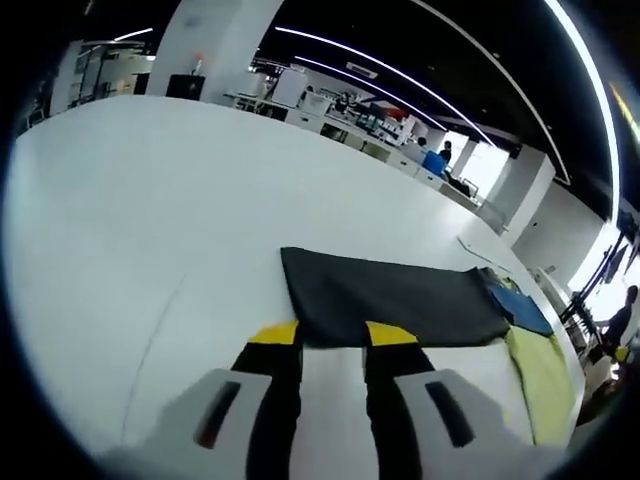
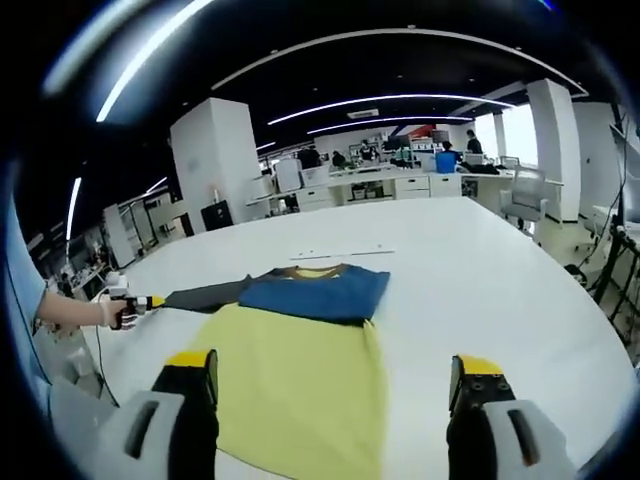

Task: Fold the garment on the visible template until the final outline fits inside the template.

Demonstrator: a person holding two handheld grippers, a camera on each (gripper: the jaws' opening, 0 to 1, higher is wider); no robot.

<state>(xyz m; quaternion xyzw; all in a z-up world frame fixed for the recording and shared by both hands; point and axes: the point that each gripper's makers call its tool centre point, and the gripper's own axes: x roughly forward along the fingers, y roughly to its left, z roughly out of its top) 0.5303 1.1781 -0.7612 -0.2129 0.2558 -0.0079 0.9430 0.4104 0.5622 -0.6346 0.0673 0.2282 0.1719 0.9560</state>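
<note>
Item: one garment (image 2: 300, 370), yellow body with blue upper panel and a dark sleeve (image 1: 390, 300), lying flat on the white table (image 2: 480, 270), its long axis running away from the right gripper (image 2: 340, 395) toward the far edge. Left gripper (image 1: 332, 335): jaws pinched onto the dark sleeve's end, the sleeve drawn out sideways from the body. Right gripper: jaws spread wide, holding nothing, over the near hem, and judged the nearer tool for the hem.
</note>
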